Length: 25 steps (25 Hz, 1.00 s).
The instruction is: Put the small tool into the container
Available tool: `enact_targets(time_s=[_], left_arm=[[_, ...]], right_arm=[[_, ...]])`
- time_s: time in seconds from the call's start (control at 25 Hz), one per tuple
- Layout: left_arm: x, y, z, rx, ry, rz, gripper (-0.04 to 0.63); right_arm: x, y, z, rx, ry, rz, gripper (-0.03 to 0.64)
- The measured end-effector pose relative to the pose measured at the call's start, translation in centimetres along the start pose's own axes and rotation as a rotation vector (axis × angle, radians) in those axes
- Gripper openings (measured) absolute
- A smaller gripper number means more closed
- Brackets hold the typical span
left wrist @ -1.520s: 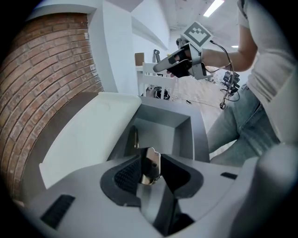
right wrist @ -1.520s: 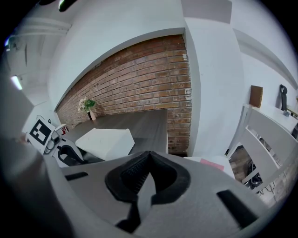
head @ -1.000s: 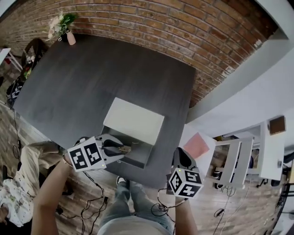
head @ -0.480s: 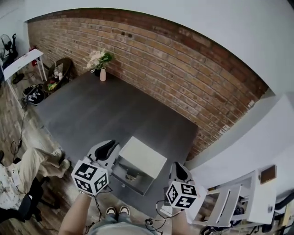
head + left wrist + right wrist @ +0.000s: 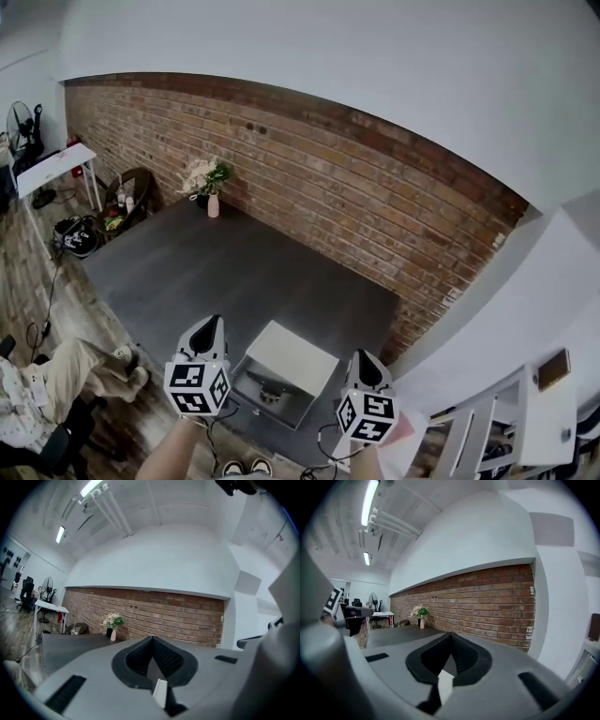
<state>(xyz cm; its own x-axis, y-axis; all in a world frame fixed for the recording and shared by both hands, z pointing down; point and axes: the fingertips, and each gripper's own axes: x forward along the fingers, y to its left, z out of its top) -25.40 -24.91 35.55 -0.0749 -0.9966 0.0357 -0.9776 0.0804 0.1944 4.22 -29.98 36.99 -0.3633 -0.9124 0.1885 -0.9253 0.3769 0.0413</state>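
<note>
while small tool [image 5: 270, 395] lies in container [image 5: 292, 352], shut jaws flank it.

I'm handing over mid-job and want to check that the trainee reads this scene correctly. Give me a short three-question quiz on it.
1. True or false: the small tool lies inside the white container.
2. What is between the jaws of the right gripper? A: the small tool. B: a cable. C: nothing.
3. Fill in the blank: the vase of flowers stands on the far corner of the table, next to the ___ wall.

Key: 1 true; 2 C, its jaws are closed together and empty; 3 brick.
</note>
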Motion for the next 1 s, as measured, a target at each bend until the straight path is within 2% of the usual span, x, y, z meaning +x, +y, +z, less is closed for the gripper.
enact_targets(time_s=[0.48, 1.0], left_arm=[[0.9, -2.1, -0.3, 0.081, 0.013, -0.042, 0.005], [1.1, -1.9, -1.2, 0.075, 0.035, -0.066, 0.005]], right_arm=[[-1.4, -1.6, -1.0, 0.057, 0.016, -0.039, 0.002], [-1.7, -0.8, -1.2, 0.048, 0.024, -0.054, 0.002]])
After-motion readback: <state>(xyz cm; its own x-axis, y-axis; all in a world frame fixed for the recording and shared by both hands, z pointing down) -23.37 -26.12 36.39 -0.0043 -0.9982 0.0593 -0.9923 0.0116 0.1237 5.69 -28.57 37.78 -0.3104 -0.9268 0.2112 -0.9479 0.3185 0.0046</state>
